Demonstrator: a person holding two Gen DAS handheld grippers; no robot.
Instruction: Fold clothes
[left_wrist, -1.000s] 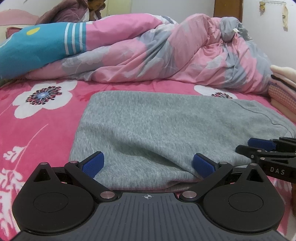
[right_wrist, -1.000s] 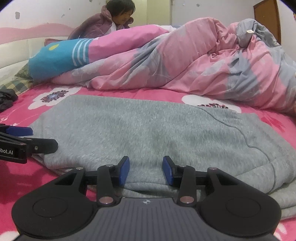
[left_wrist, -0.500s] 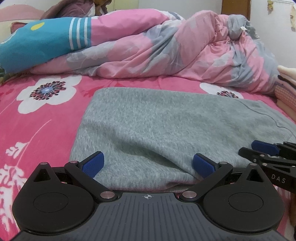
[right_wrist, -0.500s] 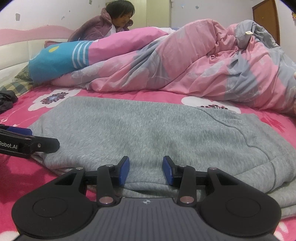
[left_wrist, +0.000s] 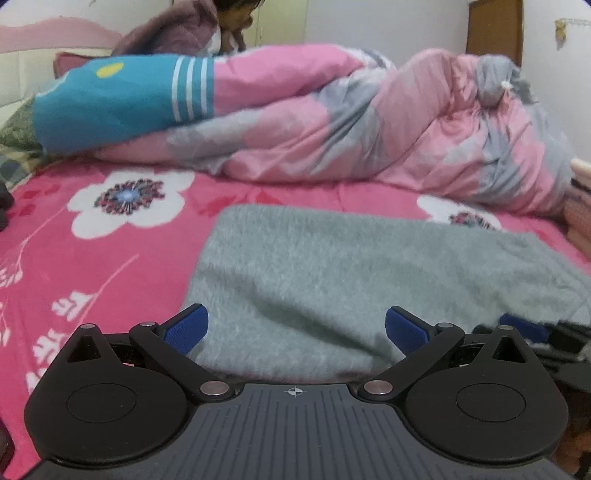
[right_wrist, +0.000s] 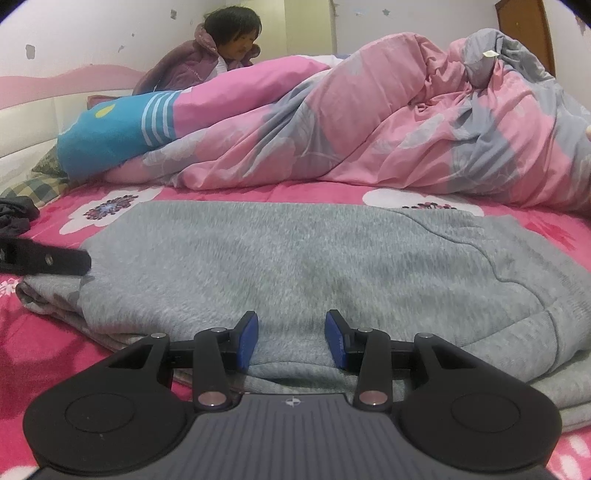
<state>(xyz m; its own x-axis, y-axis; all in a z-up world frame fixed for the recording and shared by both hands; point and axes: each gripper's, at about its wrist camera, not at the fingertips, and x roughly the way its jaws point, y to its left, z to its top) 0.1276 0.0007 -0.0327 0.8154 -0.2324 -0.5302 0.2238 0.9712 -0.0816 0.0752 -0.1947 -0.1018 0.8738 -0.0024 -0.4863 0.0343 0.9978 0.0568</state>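
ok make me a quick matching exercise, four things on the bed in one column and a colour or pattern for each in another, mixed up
Things:
1. fuzzy knit sweater
2. rumpled quilt
3. flat bedsheet
4. soft pillow end

Descriptions:
A. teal with white stripes and a yellow spot
B. plain grey
C. hot pink with white flowers
D. pale pink and grey patches

Pairs: 1-B, 2-D, 3-C, 4-A

A home bedroom: flowered pink bed sheet, rumpled quilt, padded headboard.

The grey garment is smeared by blur, its right end cut off by the frame edge.
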